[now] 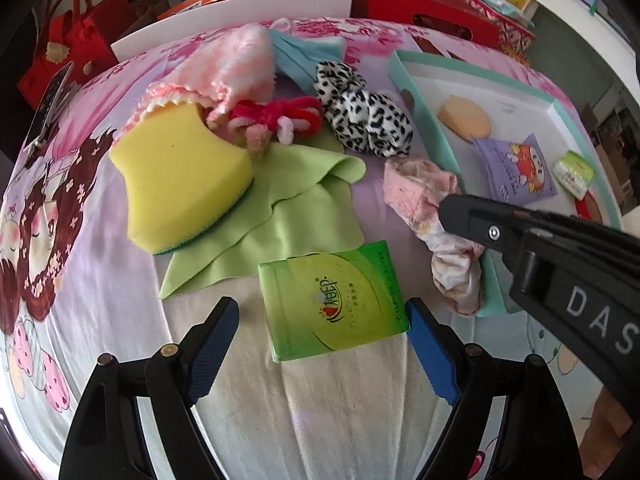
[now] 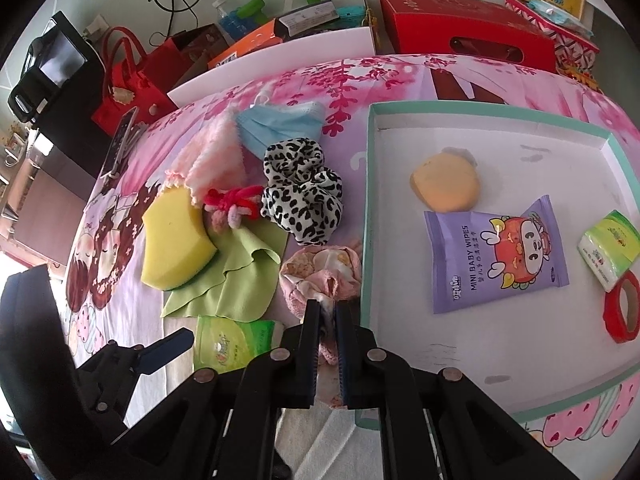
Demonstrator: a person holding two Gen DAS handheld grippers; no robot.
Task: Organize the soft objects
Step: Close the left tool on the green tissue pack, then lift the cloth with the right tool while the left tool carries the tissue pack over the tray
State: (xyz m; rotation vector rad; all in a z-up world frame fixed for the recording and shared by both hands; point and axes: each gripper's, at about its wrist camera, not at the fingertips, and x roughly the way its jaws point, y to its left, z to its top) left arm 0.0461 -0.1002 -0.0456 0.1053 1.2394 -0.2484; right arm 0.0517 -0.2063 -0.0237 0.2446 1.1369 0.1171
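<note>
Your right gripper [image 2: 328, 320] is clamped on the pink scrunchie [image 2: 320, 272], which lies on the sheet [image 2: 120, 320] just beside the tray [image 2: 366, 200] wall. Your left gripper [image 1: 322, 320] stands apart around the green tissue pack [image 1: 332, 300], its pads not pressing it. Beyond lie the green cloth [image 1: 288, 208], the yellow sponge [image 1: 180, 176] and the leopard scrunchie [image 1: 368, 116]. In the tray sit the wipes [image 2: 496, 252], an orange puff [image 2: 446, 186] and a second tissue pack [image 2: 610, 248].
</note>
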